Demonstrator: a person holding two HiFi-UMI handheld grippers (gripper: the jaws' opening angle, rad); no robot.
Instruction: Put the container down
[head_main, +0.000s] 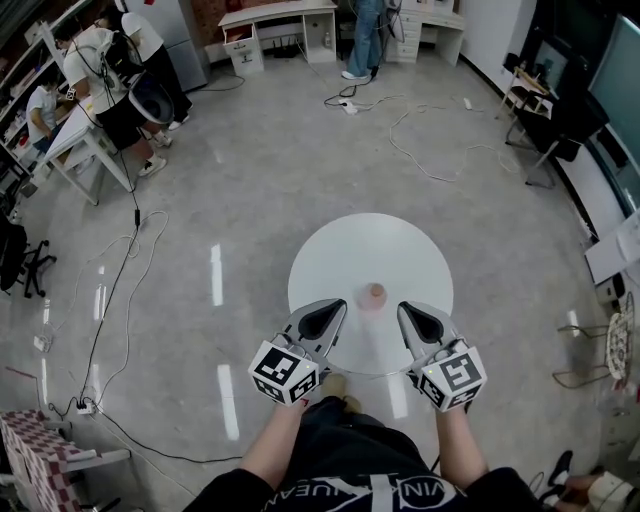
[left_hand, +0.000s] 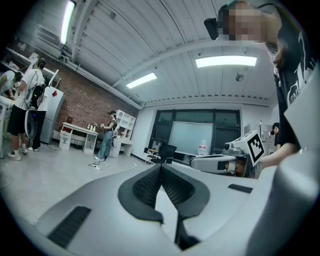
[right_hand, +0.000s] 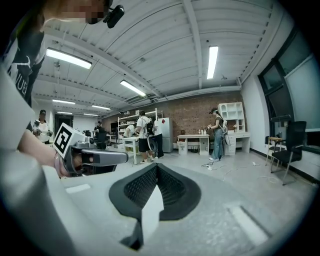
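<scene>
- Round white table (head_main: 400, 245); small pink cylindrical container (head_main: 376, 294) upright near its centre;
- L grey gripper (head_main: 335, 309) at table's near edge; jaws clenched, empty;
- R grey gripper (head_main: 409, 313) same edge; clenched, empty

My left gripper (head_main: 338, 306) and right gripper (head_main: 403, 307) are twins: smooth light-grey shells tapering to a point, each with a black teardrop inset. Up close, the pads (left_hand: 147, 186) are black and finely ribbed, and dark slots (left_hand: 70, 226) are sunk into the grey casing. Each gripper carries a white cube (head_main: 285, 372) printed with black square markers. I wear a black short-sleeved shirt (head_main: 330, 465) with white lettering, and a black camera (left_hand: 212, 26) on the head.
</scene>
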